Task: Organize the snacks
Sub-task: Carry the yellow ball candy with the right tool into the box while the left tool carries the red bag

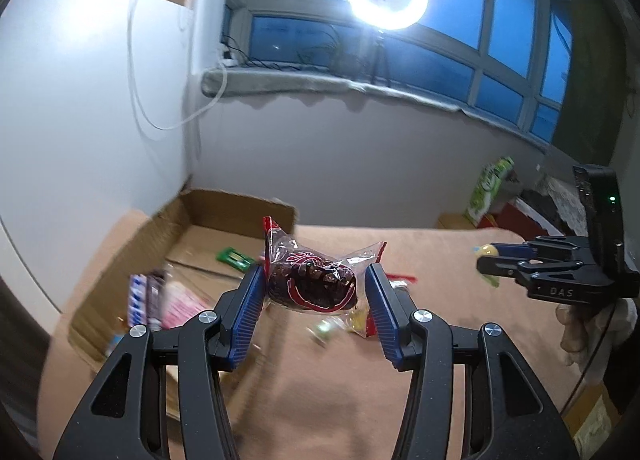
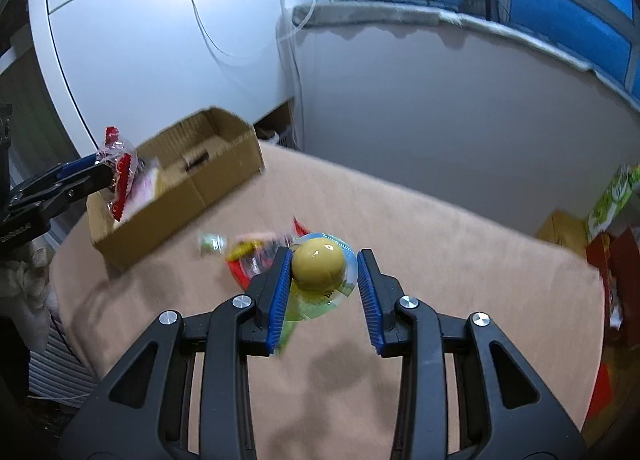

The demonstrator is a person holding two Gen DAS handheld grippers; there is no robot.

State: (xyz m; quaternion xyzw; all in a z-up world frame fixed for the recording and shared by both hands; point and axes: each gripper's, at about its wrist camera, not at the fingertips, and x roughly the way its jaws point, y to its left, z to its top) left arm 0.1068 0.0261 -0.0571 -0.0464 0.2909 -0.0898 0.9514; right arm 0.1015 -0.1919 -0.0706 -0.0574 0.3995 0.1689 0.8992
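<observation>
My left gripper [image 1: 316, 284] is shut on a clear red-trimmed packet of dark dried fruit [image 1: 312, 280], held in the air over the table near the open cardboard box [image 1: 208, 236]. The packet also shows in the right wrist view [image 2: 118, 168], at the box's near end. My right gripper [image 2: 322, 274] is shut on a yellow dome-shaped jelly cup [image 2: 318, 270] with a round printed lid, held above the tan table [image 2: 440, 260]. It shows at the right of the left wrist view [image 1: 490, 258].
The box holds several snack packets [image 1: 160, 296]. Loose snacks [image 2: 248, 252] lie on the table between box and right gripper. A green bag [image 1: 486, 188] and red boxes stand at the far right. A white cabinet stands behind the box.
</observation>
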